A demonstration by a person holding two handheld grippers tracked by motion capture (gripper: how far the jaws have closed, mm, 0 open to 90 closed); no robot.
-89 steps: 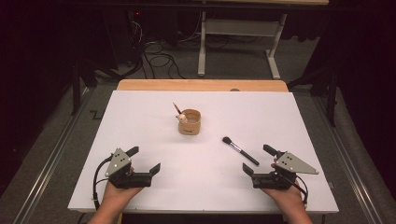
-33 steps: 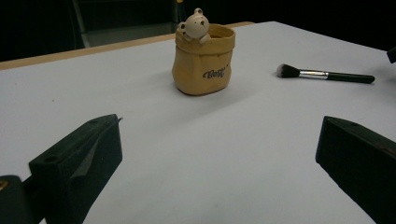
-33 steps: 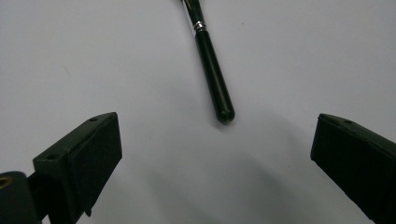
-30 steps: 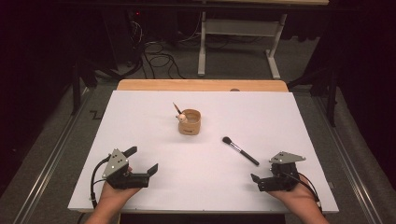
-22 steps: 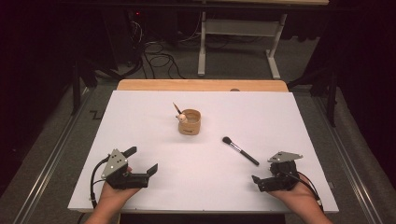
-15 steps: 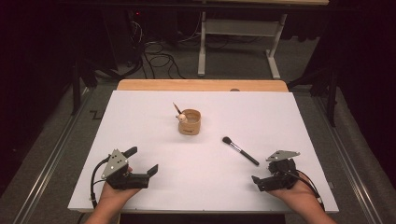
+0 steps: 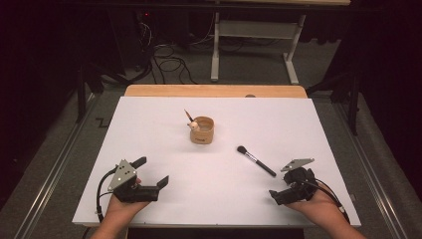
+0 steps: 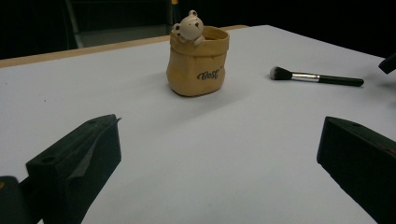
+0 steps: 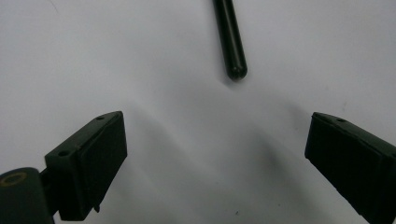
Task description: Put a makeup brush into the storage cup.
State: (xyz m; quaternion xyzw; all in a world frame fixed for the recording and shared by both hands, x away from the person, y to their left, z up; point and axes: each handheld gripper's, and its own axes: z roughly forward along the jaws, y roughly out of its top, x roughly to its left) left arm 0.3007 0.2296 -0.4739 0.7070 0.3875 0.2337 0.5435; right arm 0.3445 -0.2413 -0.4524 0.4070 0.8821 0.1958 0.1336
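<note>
White table (image 7: 149, 124) bears tan pot (image 8: 198, 63) lettered "Best".

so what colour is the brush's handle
Black, with a silver band next to the dark bristles; the makeup brush shows best in the left gripper view.
</note>
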